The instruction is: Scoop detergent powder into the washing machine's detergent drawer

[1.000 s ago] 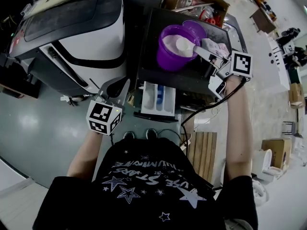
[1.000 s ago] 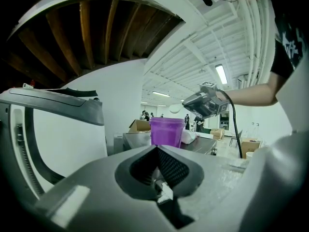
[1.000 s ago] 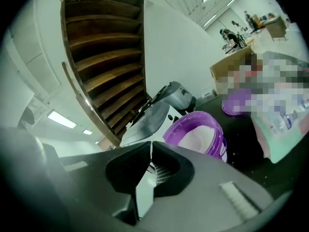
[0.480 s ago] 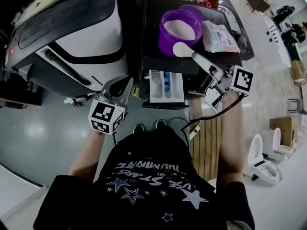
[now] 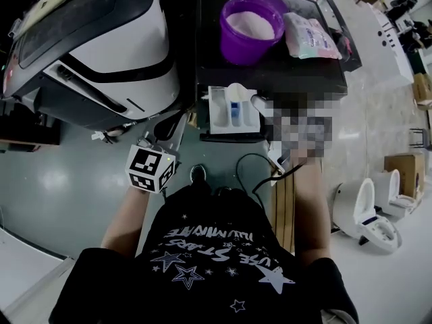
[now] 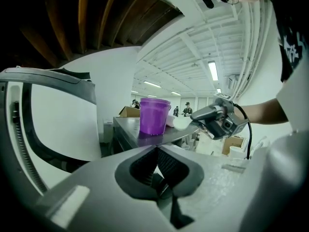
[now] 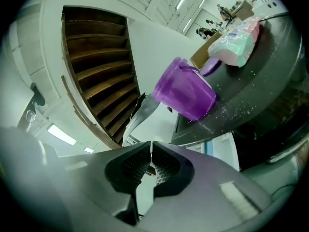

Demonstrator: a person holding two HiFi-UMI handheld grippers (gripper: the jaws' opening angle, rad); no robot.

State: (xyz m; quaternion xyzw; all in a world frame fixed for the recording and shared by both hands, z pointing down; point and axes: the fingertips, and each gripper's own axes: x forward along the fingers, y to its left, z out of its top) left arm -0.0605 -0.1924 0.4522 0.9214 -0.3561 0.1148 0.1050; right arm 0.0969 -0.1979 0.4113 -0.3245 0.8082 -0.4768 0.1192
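Presently the scoop (image 5: 236, 92) is held just over the open detergent drawer (image 5: 217, 121), its handle clamped between the nearly closed jaws of the right gripper (image 7: 150, 153). The left gripper (image 6: 156, 153) is seen with its jaws pressed together on nothing, held low beside the washing machine (image 5: 115, 39). Powder (image 5: 251, 24) is seen in the purple tub (image 5: 233, 49), which is set on the dark table (image 5: 270, 76) behind the drawer, with a packet (image 5: 307, 36) laid just beside it
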